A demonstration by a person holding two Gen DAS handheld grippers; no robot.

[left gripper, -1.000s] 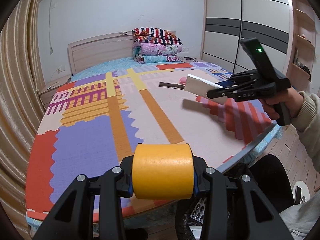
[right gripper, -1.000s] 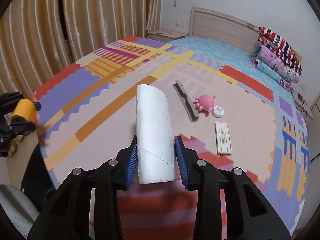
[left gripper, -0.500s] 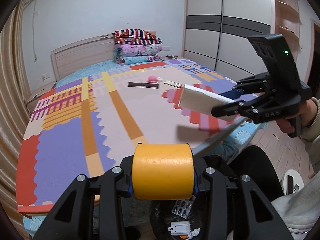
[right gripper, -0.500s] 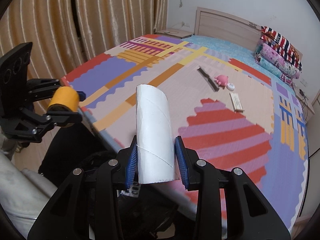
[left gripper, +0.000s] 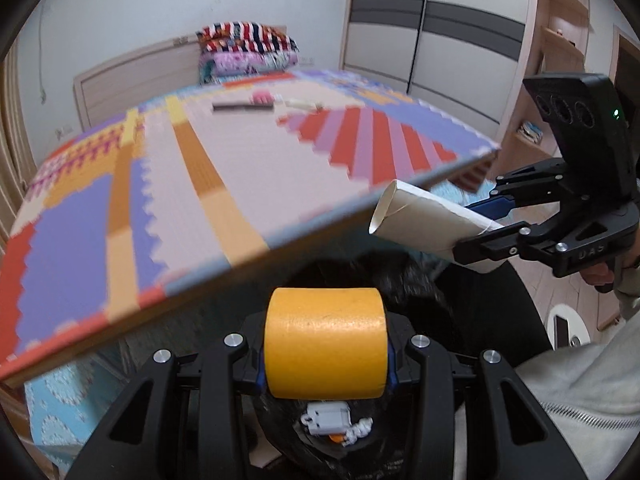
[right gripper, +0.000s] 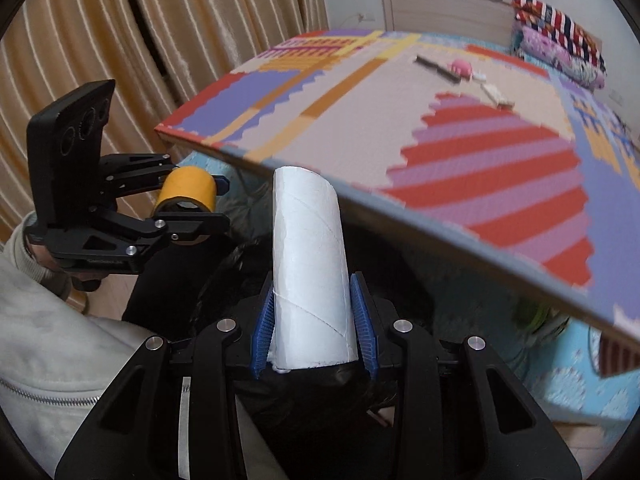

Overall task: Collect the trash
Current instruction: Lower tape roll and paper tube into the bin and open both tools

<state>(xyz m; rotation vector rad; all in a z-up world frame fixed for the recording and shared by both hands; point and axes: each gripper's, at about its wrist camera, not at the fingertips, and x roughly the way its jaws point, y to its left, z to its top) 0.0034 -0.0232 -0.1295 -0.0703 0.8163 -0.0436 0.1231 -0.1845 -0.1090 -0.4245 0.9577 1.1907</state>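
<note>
My left gripper (left gripper: 326, 360) is shut on a roll of orange tape (left gripper: 326, 342), which also shows at the left of the right wrist view (right gripper: 186, 188). My right gripper (right gripper: 314, 328) is shut on a white cardboard tube (right gripper: 310, 264), seen from the side in the left wrist view (left gripper: 430, 226). Both hang off the bed's edge over a black trash bag (left gripper: 328, 446) that holds a small white gadget (left gripper: 328, 420) and other scraps. On the colourful foam mat (left gripper: 240, 168) far back lie a dark strip (left gripper: 242, 106), a pink toy (left gripper: 262, 98) and a pale flat box (left gripper: 302, 104).
The mat's edge (right gripper: 400, 220) overhangs the bed right above the bag. A person in a pale zip jacket (left gripper: 580, 392) and dark trousers sits beside it. Curtains (right gripper: 100, 40) hang at one side, wardrobe doors (left gripper: 420, 40) at the other. Folded quilts (left gripper: 248, 52) lie by the headboard.
Both grippers have drawn back off the mat and sunk below its edge, toward the black bag. The tube and tape stay gripped. The bag's contents have come into view.
</note>
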